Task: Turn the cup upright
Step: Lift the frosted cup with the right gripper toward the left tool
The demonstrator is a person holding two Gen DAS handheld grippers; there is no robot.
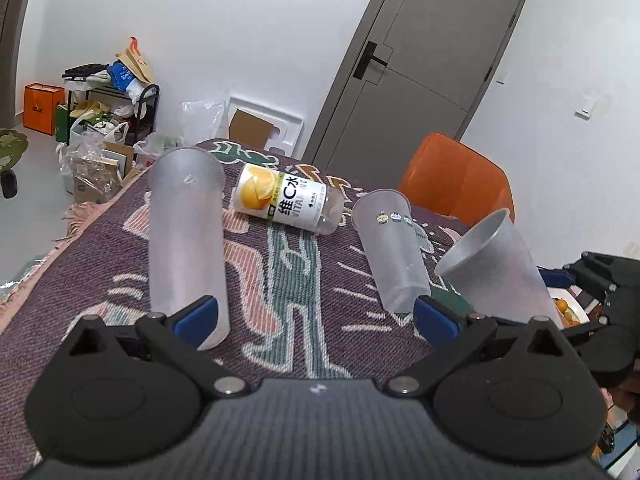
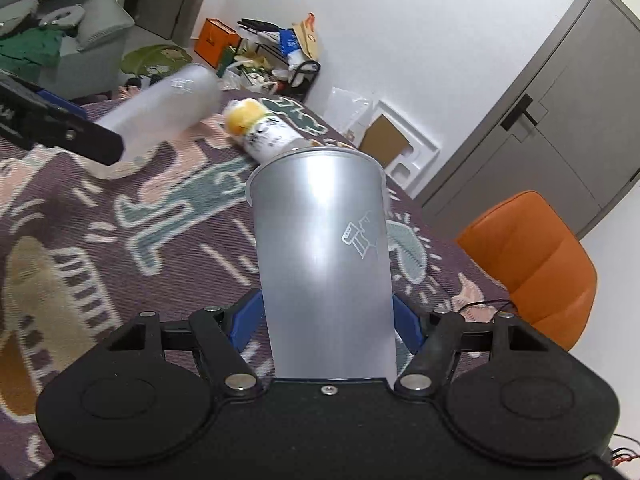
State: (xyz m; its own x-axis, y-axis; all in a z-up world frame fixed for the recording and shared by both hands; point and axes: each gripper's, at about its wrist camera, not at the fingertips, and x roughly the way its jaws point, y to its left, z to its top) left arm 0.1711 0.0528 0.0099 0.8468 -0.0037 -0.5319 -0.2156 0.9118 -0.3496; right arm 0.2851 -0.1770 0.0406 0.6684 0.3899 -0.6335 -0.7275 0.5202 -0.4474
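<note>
Cup gripped in your right gripper, rim up, flip nearly done.

Biggest first: the purple patterned woven cloth (image 1: 304,300) covers the table w/ the orange padded chair (image 2: 532,264) at its far side. The frosted translucent plastic cup (image 2: 324,264) sits between the right gripper (image 2: 326,322) blue pads, clenched on its lower body so the open rim points up, tilted slightly; looks ready to set down. Your left gripper (image 1: 316,316) is spread wide, grasping nothing. Tall frosted cup (image 1: 186,248) stands mouth-down by its left pad, probably next. Small clear cup w/ stickers (image 1: 390,248) also inverted. Orange-label vitamin drink bottle (image 1: 288,200) lies on its side, behind.
</note>
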